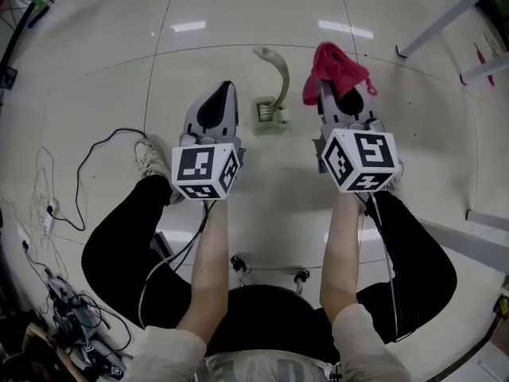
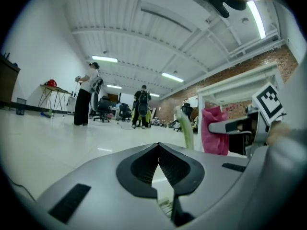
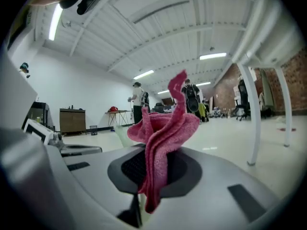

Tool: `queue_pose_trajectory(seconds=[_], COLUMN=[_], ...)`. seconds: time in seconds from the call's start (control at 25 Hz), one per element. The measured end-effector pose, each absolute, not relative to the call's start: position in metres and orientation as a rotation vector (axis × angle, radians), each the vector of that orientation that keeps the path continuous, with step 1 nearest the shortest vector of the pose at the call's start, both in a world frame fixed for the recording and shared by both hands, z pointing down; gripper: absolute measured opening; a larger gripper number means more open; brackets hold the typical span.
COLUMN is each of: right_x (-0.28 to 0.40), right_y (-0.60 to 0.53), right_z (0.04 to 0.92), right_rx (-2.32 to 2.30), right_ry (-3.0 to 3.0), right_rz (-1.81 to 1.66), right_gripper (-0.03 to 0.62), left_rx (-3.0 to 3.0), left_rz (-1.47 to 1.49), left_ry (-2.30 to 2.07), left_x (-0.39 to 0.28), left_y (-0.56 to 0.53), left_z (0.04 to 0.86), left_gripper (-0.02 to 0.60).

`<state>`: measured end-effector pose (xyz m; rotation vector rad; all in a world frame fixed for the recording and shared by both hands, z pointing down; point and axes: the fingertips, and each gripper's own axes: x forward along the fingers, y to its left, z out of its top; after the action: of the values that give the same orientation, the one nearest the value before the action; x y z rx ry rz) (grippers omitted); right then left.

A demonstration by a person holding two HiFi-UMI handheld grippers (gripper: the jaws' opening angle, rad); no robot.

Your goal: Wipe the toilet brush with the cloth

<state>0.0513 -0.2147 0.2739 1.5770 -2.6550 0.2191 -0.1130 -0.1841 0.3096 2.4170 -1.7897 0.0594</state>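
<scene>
**Get the brush steady before the cloth meets it**

Your right gripper [image 3: 153, 170] is clenched on the pink cloth [image 1: 338, 66]. The fabric is pinched in a fold between the pads, with a bunched crest above the jaws and a short tail below. Your left gripper [image 1: 226, 87] is closed with nothing in it, the pads meeting at the tip.

The toilet brush [image 1: 271, 114] lies on the pale floor [image 1: 119, 70] between the two grippers and a little ahead of them. Its bristle head is nearer you and its curved handle [image 1: 278, 68] arches away. Neither gripper touches it yet.

The step in hand looks like the approach. To do it well, you probably need to open the left jaws before they reach the handle, since closed tips would only nudge a light brush across the smooth floor. Take the handle on the curve, well clear of the bristles, so the right side has room to work.

Lead with the bunched crest of the cloth, not the hard jaw tips, and wipe along the handle. The fold is narrow, so keep the pinch firm or it may slip out under drag
</scene>
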Motion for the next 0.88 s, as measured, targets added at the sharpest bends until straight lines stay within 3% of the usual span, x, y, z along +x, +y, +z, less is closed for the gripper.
queue_pose_trajectory(seconds=[0.2, 0.36, 0.88], right_x=[0.058, 0.071, 0.031], right_y=[-0.229, -0.252, -0.266], right_z=[0.464, 0.543, 0.588], right_rx=[1.497, 1.571, 1.331], right_ry=[-2.542, -2.536, -2.69], right_rz=[0.448, 0.586, 0.839], right_gripper=[0.032, 0.032, 0.032], left_rx=[2.302, 2.32, 2.355], left_rz=[0.098, 0.086, 0.153], left_ry=[-1.702, -1.637, -1.53], left_x=[-0.108, -0.091, -0.072], left_y=[-0.205, -0.205, -0.217], left_z=[0.429, 0.477, 0.525], left_gripper=[0.003, 0.003, 0.003])
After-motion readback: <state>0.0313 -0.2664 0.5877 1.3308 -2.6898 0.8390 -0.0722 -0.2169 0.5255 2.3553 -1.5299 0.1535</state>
